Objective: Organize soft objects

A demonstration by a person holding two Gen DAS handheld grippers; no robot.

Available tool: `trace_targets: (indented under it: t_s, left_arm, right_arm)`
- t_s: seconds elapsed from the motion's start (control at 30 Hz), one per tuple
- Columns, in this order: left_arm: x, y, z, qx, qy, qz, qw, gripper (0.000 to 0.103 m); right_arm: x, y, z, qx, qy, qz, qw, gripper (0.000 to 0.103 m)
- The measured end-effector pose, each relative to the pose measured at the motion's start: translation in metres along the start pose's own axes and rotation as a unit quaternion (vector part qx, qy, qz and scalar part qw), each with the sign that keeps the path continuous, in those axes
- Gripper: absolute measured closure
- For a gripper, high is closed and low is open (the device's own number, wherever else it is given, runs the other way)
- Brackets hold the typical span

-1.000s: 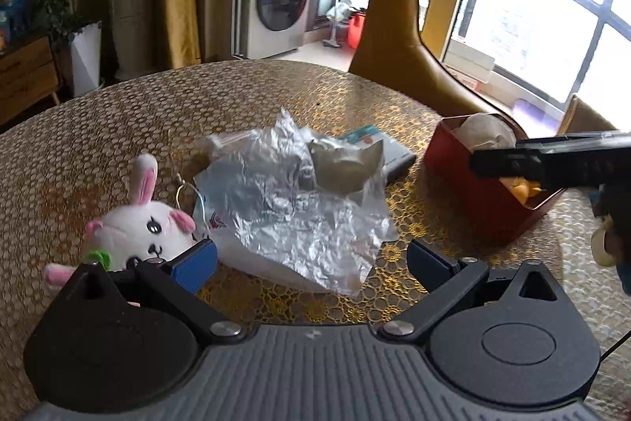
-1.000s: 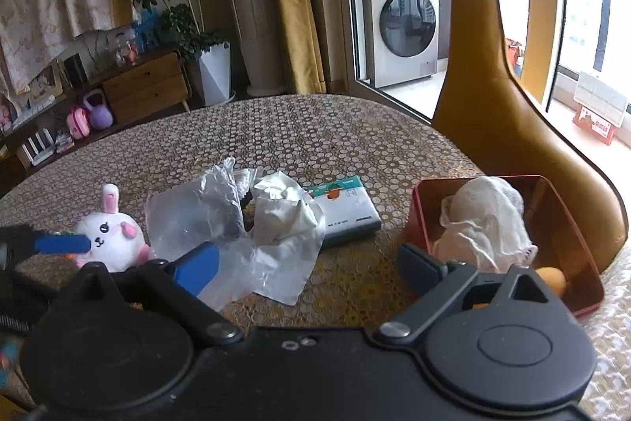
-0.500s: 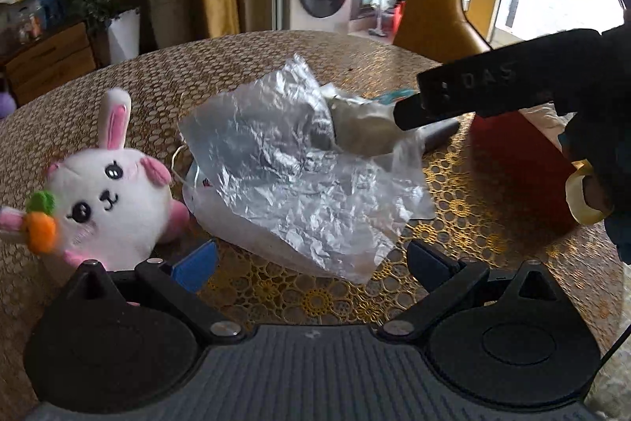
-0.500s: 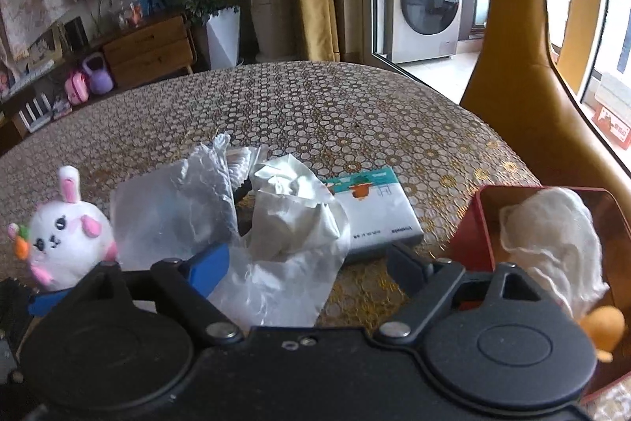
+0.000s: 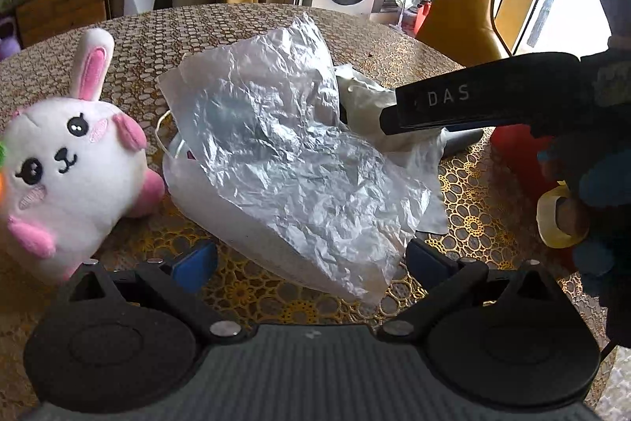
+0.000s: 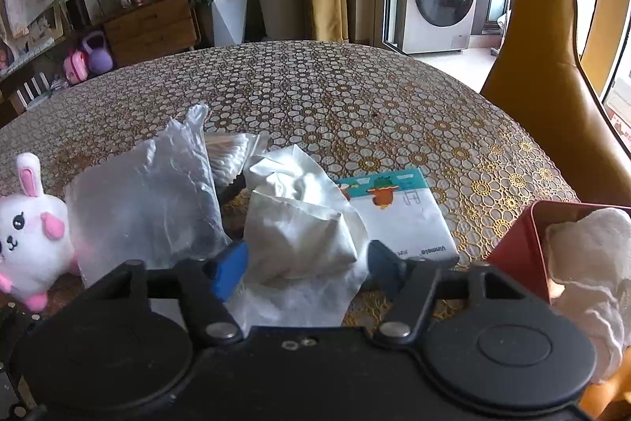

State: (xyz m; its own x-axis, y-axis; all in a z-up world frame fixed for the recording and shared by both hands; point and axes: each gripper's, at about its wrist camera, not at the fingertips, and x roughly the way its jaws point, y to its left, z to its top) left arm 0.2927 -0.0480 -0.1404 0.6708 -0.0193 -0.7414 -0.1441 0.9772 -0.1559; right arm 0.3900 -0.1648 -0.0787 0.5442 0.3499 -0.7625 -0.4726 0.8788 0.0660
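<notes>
In the right wrist view a crumpled white cloth [image 6: 299, 219] lies between the fingers of my right gripper [image 6: 307, 271]. Its jaws are closing around the cloth, and the pads stand just at its sides without squeezing it. My left gripper [image 5: 309, 261] is open, with the near edge of a crinkled clear plastic bag [image 5: 284, 152] between its blue pads. A white and pink bunny plush [image 5: 67, 164] sits just to the left. One black finger of the right gripper [image 5: 473, 97] reaches over the white cloth [image 5: 366, 101].
A teal and white tissue packet [image 6: 398, 219] lies right of the cloth. A red box [image 6: 516, 243] at the right holds another white cloth [image 6: 591, 263]. A bag of cotton swabs [image 6: 228, 156] lies behind the plastic bag [image 6: 150, 204]. A mustard chair [image 6: 552, 85] stands beyond the lace-covered table [image 6: 315, 85].
Both grippers have come down and closer to the pile. The right gripper's jaws have narrowed around the white cloth. Its finger has slid left across the left wrist view.
</notes>
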Motion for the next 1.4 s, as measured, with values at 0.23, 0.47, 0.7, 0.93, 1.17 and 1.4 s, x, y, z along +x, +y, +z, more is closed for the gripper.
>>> trace_targets:
  t_s: [0.23, 0.47, 0.7, 0.93, 1.17, 1.4]
  left_arm:
    - [0.002, -0.002, 0.004, -0.006, 0.011, -0.013, 0.9998, 0.025]
    - [-0.006, -0.001, 0.005, 0.006, 0.014, -0.014, 0.9998, 0.068]
    - [-0.026, -0.004, 0.001, 0.041, -0.002, -0.034, 0.9986, 0.079]
    - [-0.051, 0.003, -0.01, 0.063, -0.009, -0.063, 0.996, 0.081]
    - [-0.076, 0.011, -0.021, 0.076, 0.002, -0.092, 0.9929, 0.081]
    - [-0.081, 0.016, -0.027, 0.082, 0.021, -0.117, 0.9896, 0.079]
  right_arm:
    - [-0.002, 0.002, -0.001, -0.004, -0.012, -0.008, 1.0, 0.071]
    - [-0.008, 0.006, -0.002, -0.018, -0.029, -0.019, 0.999, 0.099]
    - [-0.03, 0.01, -0.006, -0.024, -0.062, -0.022, 0.998, 0.101]
    - [-0.069, 0.005, -0.018, -0.019, -0.094, -0.021, 0.995, 0.101]
    - [-0.103, -0.008, -0.035, 0.004, -0.101, -0.011, 0.995, 0.101]
    - [-0.113, -0.011, -0.061, 0.021, -0.077, 0.002, 0.997, 0.101]
